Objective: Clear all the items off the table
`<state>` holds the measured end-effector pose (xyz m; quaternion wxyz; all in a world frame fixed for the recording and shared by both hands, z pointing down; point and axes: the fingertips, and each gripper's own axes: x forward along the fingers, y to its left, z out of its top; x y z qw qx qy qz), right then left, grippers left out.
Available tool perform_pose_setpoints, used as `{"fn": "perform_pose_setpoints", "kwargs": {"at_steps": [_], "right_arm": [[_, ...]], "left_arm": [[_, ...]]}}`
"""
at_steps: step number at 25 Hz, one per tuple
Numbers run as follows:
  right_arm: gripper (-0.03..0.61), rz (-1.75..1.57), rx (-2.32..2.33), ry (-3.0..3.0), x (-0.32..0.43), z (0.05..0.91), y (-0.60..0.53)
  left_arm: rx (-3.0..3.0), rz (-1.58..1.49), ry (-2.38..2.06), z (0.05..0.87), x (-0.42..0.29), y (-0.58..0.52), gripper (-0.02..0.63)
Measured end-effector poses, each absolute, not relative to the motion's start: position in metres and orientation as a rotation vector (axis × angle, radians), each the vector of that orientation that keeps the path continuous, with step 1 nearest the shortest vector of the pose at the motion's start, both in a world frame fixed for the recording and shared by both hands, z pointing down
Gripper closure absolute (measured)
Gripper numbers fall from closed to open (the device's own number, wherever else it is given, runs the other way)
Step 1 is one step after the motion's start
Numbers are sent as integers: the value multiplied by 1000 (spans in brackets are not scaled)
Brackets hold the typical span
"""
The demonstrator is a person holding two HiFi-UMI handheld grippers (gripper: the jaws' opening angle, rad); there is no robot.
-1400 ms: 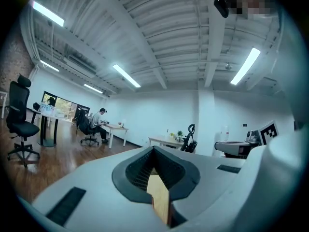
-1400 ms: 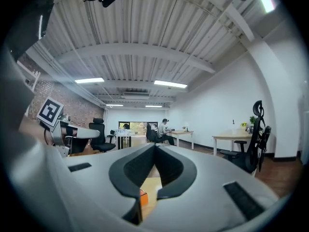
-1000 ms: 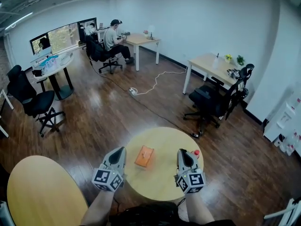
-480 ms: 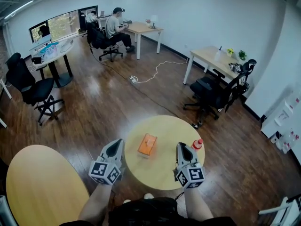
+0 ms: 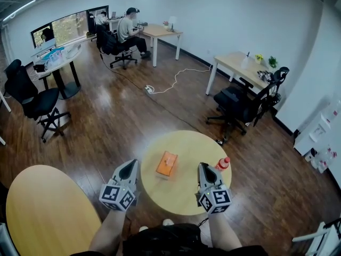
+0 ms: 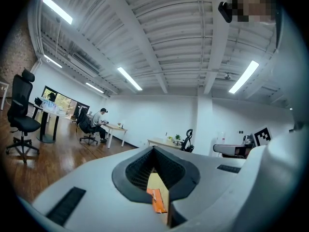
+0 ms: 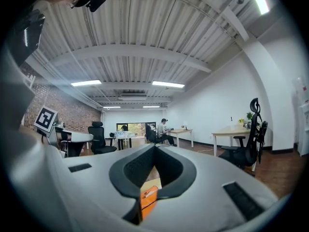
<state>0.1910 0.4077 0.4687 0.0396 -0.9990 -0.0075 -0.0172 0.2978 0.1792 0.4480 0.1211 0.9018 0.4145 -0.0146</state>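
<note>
Orange box still sits mid round wooden table, bottle at its right edge; left gripper and right gripper only shifted slightly, jaws closed, empty, so nothing cleared yet.

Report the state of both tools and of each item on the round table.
Left tool: shut, empty.
Right tool: shut, empty.
Orange box: lying flat on the table, untouched.
Bottle: seems upright by the table's right edge, red cap on, partly hidden behind the right tool.
</note>
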Motion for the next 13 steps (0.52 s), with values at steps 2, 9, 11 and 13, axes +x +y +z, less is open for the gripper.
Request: {"fn": "perform_pose_setpoints", "kwargs": {"at_steps": [2,9,11,13], "right_arm": [[578,-66,-3062,-21,191,474,408],[578,-85,-3065,-28,199,479,407],[578,-89,-3064,-25,202,479,406],[578,-90,-3065,-24,204,479,406]], "left_arm": [[2657,-42,1214,452,298,178,614],[2675,-20,1178,456,304,167,614],[2685,-13,1169,458,305,163,614],[2694,-6,1165,460,306,160,614]]}}
